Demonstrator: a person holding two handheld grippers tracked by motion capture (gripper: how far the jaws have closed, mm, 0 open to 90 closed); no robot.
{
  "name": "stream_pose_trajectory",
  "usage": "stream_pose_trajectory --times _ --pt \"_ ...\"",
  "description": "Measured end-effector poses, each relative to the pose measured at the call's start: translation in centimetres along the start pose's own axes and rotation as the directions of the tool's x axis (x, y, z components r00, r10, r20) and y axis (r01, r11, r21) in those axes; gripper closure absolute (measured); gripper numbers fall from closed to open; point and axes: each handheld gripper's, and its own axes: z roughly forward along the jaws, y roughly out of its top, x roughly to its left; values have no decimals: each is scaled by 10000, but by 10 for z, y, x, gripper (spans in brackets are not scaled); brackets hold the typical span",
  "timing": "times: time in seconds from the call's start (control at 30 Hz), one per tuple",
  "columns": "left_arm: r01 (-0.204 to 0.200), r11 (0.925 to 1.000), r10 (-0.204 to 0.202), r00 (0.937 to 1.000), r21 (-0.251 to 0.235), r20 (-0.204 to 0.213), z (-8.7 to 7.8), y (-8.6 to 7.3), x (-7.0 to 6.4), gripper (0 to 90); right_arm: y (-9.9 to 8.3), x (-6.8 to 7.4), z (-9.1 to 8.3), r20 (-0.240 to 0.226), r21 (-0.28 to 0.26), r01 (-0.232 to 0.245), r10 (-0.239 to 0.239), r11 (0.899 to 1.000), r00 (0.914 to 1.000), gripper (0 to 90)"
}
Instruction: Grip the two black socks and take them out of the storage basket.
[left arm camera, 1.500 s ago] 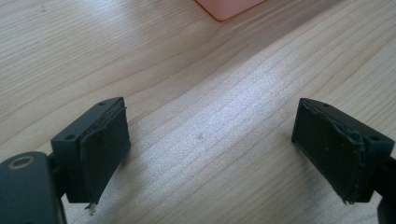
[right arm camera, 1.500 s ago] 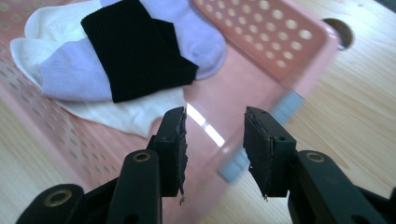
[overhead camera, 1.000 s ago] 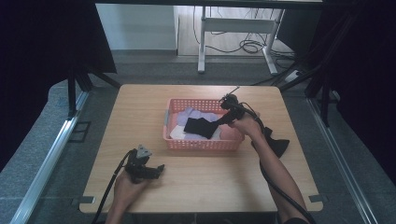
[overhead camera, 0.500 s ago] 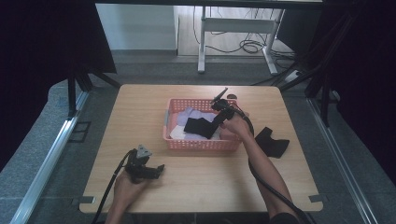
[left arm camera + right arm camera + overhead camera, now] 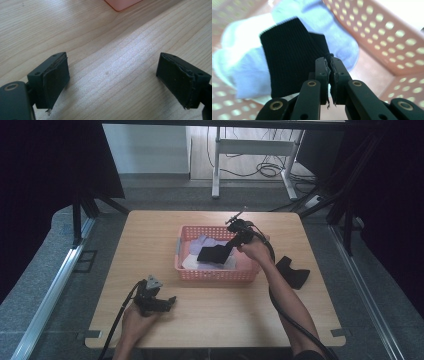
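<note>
Right gripper view: right gripper (image 5: 329,65) pinched tight on black sock (image 5: 289,57), cuff away, lengthwise over pink basket (image 5: 387,37).

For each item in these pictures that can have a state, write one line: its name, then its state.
Right tongs: shut on the black sock, over the basket.
Left tongs: open, holding nothing, low over the table.
Black sock: gripped at one end, hanging over the pale socks.
Pale socks: lying in the basket.
Pink basket: upright on the table.
Second black sock: lying on the table, right of the basket.
</note>
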Motion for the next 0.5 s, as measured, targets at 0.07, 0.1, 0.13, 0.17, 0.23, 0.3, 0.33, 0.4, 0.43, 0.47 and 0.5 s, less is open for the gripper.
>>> stream_pose_trajectory --times 0.07,0.1,0.13,0.17,0.23,0.3,0.33,0.4,0.43,0.47,0.5 --pt "-8 10000 8 10000 6 1 0 0 0 109 3 3 -11 -17 -249 132 -133 9996 9999 861" --pt "-13 10000 13 10000 -4 -5 0 0 0 108 4 5 -16 -3 -332 201 -201 9992 9998 861" --pt "3 10000 -3 10000 -13 8 0 0 0 108 5 7 -21 7 -407 270 -270 9988 9996 861" --pt "-3 10000 3 10000 -13 4 0 0 0 108 6 8 -25 30 -478 356 -355 9982 9994 861" --pt "1 10000 -1 10000 -13 8 0 0 0 108 8 11 -36 85 -660 467 -462 9967 9989 860" --pt "-5 10000 5 10000 -9 0 0 0 0 108 10 13 -44 149 -755 584 -575 9954 9982 861" --pt "12 10000 -12 10000 -46 -2 0 0 0 108 10 13 -47 180 -800 601 -588 9950 9981 861" --pt "13 10000 -13 10000 -47 -5 0 0 0 108 11 14 -55 215 -860 671 -655 9940 9976 861" --pt "16 10000 -16 10000 -48 -3 0 0 0 108 12 14 -58 204 -912 668 -652 9936 9977 861" --pt "4 10000 -4 10000 -36 -13 0 0 0 109 12 13 -62 147 -1006 651 -639 9928 9978 861" --pt "10 10000 -10 10000 -37 -7 0 0 0 108 12 13 -65 55 -1093 594 -592 9922 9982 861"
